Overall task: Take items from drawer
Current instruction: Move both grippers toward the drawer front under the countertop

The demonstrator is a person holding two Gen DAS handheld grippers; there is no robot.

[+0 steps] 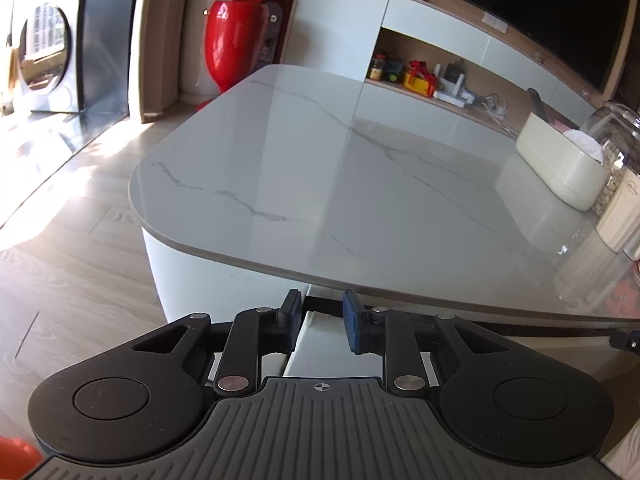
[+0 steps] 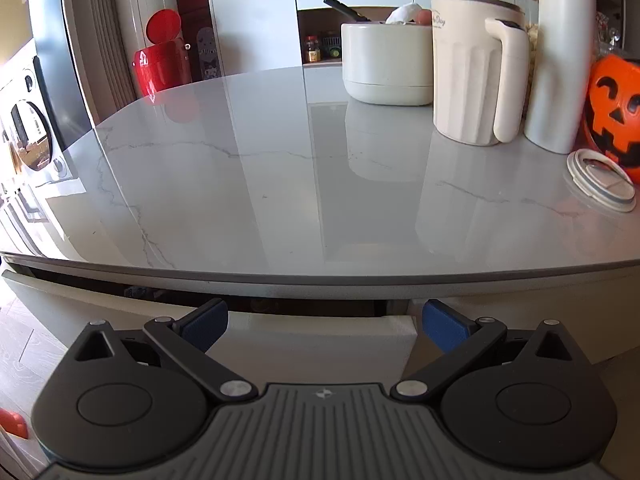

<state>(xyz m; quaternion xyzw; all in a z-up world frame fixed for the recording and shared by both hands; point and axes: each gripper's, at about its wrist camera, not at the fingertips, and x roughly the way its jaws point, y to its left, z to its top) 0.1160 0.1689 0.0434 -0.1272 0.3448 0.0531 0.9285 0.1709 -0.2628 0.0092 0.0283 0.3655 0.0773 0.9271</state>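
The white drawer front (image 2: 312, 344) sits under the marble tabletop (image 2: 280, 184), pulled out a little. A dark gap (image 2: 280, 305) shows above it, and what lies inside is too dark to tell. In the left wrist view my left gripper (image 1: 322, 318) straddles the top edge of the drawer front (image 1: 324, 344), its blue pads (image 1: 294, 320) pressed on both faces of the panel. My right gripper (image 2: 326, 324) hangs just in front of the same drawer front, jaws wide apart, with nothing held between its pads (image 2: 444, 328).
On the table's right side stand a cream tub (image 2: 386, 64), a cream jug (image 2: 472, 76), a tall tumbler (image 2: 560, 56), an orange pumpkin bucket (image 2: 616, 116) and a round lid (image 2: 600, 184). A red bin (image 1: 234, 40) and a washing machine (image 1: 44, 44) stand on the floor beyond.
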